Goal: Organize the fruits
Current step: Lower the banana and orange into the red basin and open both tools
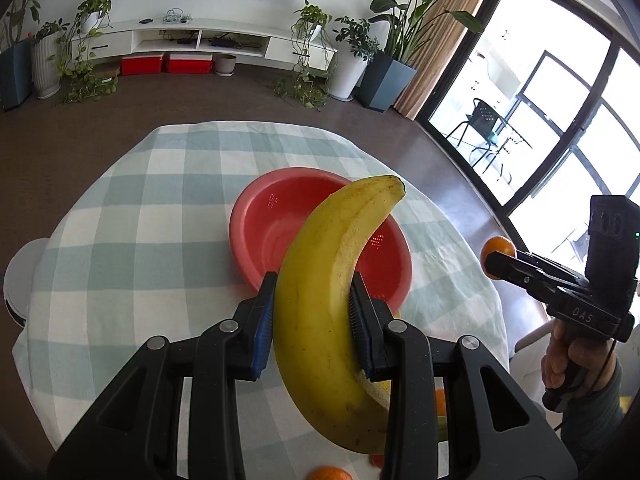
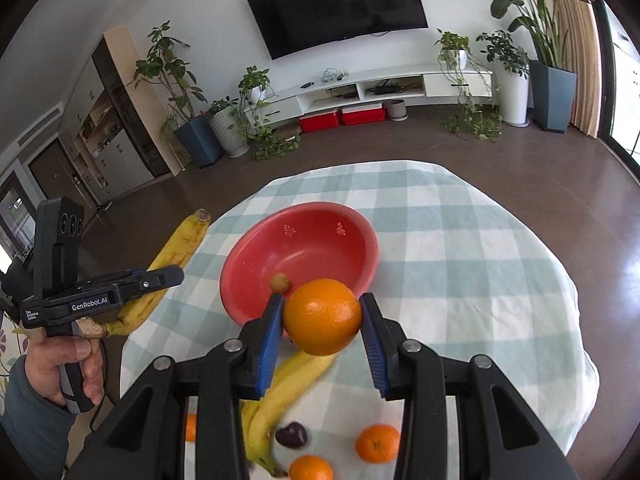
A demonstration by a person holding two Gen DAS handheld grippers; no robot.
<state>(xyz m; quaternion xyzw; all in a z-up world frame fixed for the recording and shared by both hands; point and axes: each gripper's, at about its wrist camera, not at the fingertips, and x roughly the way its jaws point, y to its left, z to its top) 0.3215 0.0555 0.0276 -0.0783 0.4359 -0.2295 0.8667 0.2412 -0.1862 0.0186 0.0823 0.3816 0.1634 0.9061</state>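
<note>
My left gripper (image 1: 314,308) is shut on a yellow banana (image 1: 332,280) and holds it above the table, just in front of the red bowl (image 1: 264,224). My right gripper (image 2: 322,316) is shut on a large orange (image 2: 322,316), held above the near rim of the red bowl (image 2: 316,240). A small greenish fruit (image 2: 279,282) lies at the bowl's near edge. In the right wrist view the left gripper (image 2: 160,276) with its banana (image 2: 180,248) is at the left; in the left wrist view the right gripper (image 1: 504,264) with its orange (image 1: 498,246) is at the right.
On the checked tablecloth (image 2: 460,272) near me lie another banana (image 2: 276,396), a dark plum (image 2: 291,435) and small oranges (image 2: 377,443), (image 2: 310,468). A white stool (image 1: 20,280) stands left of the table. Plants, a TV unit and brown floor lie beyond.
</note>
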